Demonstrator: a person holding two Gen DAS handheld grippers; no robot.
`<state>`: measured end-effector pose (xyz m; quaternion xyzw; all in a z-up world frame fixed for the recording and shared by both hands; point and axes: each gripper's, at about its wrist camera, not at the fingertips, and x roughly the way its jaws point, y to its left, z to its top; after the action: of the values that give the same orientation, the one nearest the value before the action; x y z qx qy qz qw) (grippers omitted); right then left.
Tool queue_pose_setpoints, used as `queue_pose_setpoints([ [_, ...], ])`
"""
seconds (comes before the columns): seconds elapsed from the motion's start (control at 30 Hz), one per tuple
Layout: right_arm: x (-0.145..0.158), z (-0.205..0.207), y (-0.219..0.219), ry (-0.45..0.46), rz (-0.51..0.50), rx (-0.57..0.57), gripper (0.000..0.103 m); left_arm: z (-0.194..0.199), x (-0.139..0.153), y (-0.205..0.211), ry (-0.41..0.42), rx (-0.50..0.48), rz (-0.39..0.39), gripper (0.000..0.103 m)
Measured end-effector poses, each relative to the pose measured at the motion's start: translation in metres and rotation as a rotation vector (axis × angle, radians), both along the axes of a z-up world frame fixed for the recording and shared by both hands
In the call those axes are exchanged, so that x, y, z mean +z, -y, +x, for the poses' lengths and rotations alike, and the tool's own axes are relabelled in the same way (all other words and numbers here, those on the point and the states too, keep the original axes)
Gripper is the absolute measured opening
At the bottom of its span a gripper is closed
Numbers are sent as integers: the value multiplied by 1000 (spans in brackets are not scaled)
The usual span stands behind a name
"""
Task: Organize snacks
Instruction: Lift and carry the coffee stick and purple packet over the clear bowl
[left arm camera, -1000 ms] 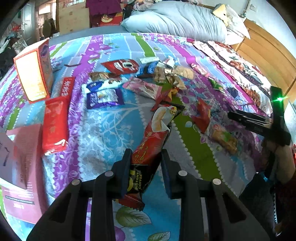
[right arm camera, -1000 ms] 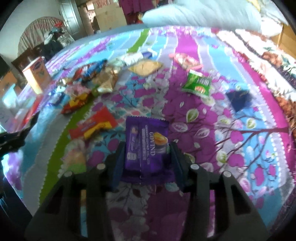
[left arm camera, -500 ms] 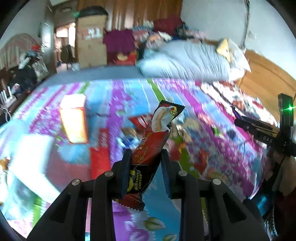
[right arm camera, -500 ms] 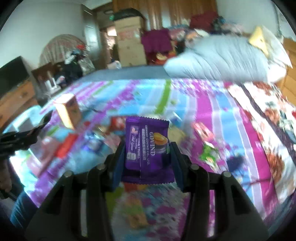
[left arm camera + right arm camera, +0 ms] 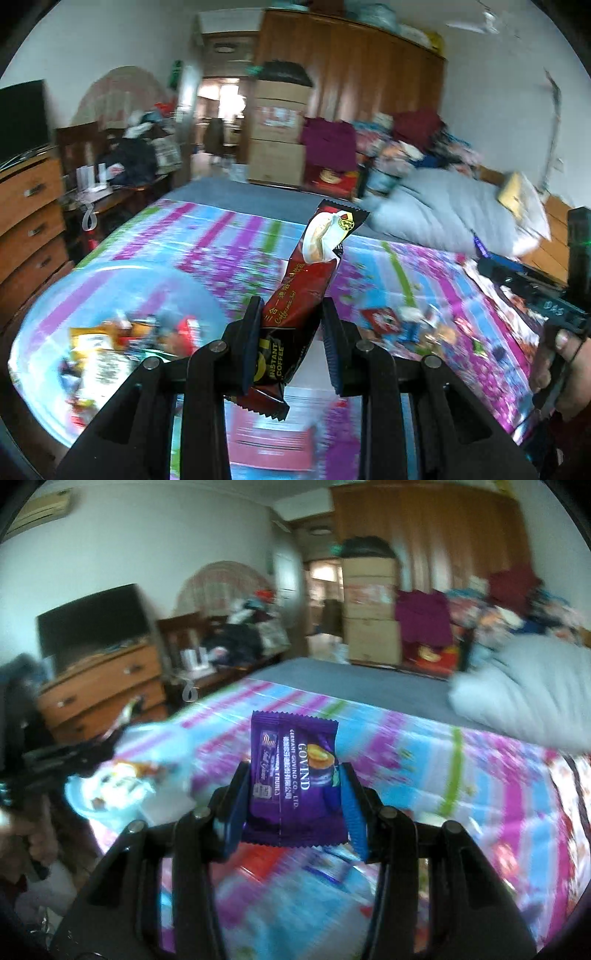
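The red instant-coffee sachet stands pinched in the left tongs, raised above the striped bed; the purple Govind packet is clamped edge to edge in the right tongs. The sachet is caught only low on its length and leans, so a quick swing may, I judge, twist it loose. Its print reads "INSTANT COFFEE"; the packet reads "GOVIND" and "GERMANY GOVIND CO., LTD." Other snacks lie blurred on the bed.

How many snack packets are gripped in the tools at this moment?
2. A red instant coffee sachet is clamped in the left tool; a purple Govind packet is clamped in the right tool. Others lie blurred on the bedspread.
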<state>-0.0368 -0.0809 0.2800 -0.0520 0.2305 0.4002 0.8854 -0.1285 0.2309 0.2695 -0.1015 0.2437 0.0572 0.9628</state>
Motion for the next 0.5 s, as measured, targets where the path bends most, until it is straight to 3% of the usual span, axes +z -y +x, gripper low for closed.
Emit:
queue_pose_setpoints([
  [0.23, 19, -2, -105, -65, 10, 161, 47, -2, 8, -89, -28, 125, 27, 31],
  [0.5, 10, 3, -192, -207, -19, 289, 47, 19, -20, -175, -118, 211, -46, 31],
])
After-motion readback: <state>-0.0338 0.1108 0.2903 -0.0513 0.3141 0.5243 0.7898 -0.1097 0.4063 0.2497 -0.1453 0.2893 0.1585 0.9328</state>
